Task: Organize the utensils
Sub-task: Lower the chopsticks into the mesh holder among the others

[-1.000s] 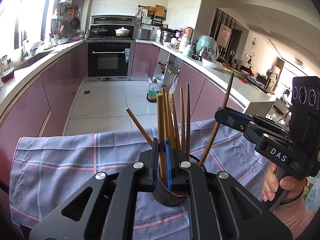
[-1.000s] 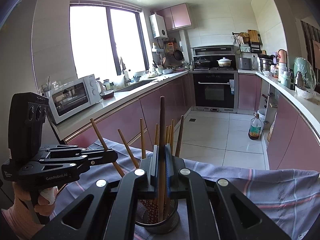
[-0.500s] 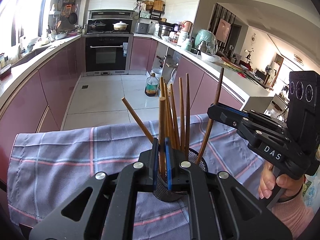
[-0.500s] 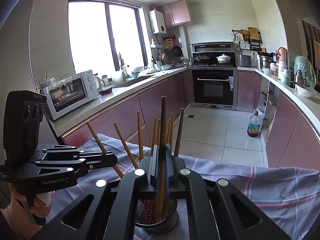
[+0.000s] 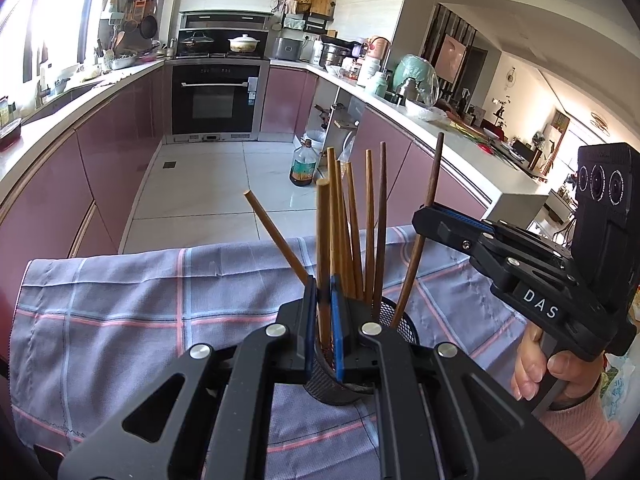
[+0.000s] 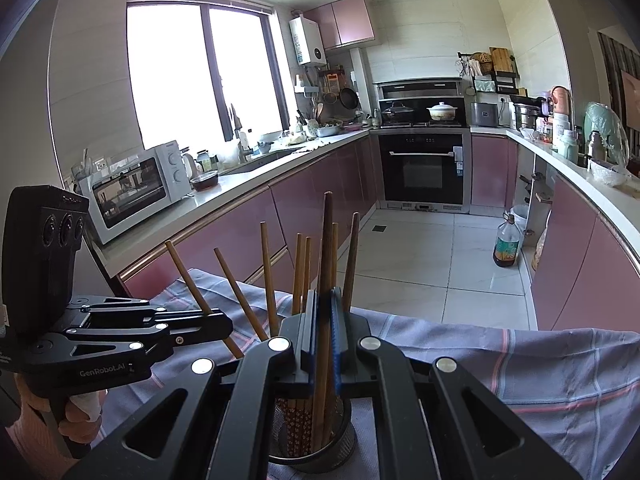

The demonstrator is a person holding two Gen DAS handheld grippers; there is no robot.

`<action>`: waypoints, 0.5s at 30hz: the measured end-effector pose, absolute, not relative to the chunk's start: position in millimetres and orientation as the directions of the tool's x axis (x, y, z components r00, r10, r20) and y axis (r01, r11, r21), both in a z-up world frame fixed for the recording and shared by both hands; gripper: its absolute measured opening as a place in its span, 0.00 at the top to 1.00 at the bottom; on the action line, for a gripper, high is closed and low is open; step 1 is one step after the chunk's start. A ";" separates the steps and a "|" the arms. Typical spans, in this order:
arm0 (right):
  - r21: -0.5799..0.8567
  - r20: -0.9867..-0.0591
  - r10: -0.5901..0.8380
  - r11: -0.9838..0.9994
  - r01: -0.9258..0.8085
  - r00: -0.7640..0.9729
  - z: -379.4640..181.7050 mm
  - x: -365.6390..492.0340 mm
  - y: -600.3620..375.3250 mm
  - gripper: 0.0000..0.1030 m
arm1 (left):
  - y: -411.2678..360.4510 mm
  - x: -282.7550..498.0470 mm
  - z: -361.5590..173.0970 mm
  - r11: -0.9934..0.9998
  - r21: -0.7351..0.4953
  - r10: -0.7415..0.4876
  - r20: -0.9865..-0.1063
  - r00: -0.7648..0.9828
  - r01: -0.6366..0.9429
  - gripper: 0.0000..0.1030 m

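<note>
Here, each line keys one item of the scene.

Left tongs (image 5: pixel 323 312): clamped on a light wooden chopstick (image 5: pixel 322 240), gripped low on its shaft so that its lower end stays inside the holder while its top stands upright above the blue pads.

Right tongs (image 6: pixel 325 332): clamped on a dark wooden chopstick (image 6: pixel 327 240), likewise held near vertical with its foot in the holder; from the left wrist view these tongs (image 5: pixel 424 220) reach in from the right, and the dark stick crosses their tip at a lean.

Holder (image 5: pixel 400 316): a black mesh cup standing upright on the cloth directly beneath both tongs; the right wrist view looks down into it (image 6: pixel 348 440), where patterned chopstick ends show at the bottom.

Loose chopsticks (image 5: pixel 370 224): several more stand in the holder and fan outward, one (image 5: pixel 276 236) leaning well to the left; they rest against the rim because nothing bundles them.

Cloth (image 5: pixel 120 312): a grey-blue checked cloth with pink lines, spread under the holder, presumably to protect the counter and stop sticks rolling.

Counter: hidden beneath the cloth; its surface cannot be made out.

Step in hand (judged): each hand steadies a single stick over the cup, probably either seating it or lifting it out for sorting; which of the two cannot be told.

Risk (judged): a tilted pull could tip the light mesh cup or drag neighbouring sticks along.
</note>
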State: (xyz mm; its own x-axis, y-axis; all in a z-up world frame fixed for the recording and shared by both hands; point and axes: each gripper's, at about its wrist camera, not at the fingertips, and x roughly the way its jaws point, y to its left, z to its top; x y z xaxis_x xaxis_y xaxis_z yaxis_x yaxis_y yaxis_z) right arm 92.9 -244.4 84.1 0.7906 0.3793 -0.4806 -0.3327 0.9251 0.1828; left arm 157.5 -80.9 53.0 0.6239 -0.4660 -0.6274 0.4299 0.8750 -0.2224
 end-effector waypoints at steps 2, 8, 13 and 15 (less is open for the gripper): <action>0.186 -0.481 0.379 0.925 -0.331 0.791 83.1 92.9 -244.2 0.95 | -81.7 158.7 50.7 0.876 -0.224 -0.464 -0.631 0.622 0.426 0.93; 0.184 -0.485 0.373 0.928 -0.324 0.791 81.1 96.4 -244.2 0.94 | -81.1 162.2 46.3 0.883 -0.226 -0.454 -0.632 0.628 0.410 0.92; 0.185 -0.491 0.369 0.929 -0.320 0.789 77.3 100.4 -243.2 0.94 | -80.4 163.4 42.5 0.891 -0.216 -0.440 -0.632 0.638 0.400 0.88; 0.187 -0.492 0.369 0.929 -0.319 0.788 76.4 101.8 -243.3 0.93 | -80.7 164.6 40.2 0.896 -0.211 -0.430 -0.635 0.642 0.391 0.88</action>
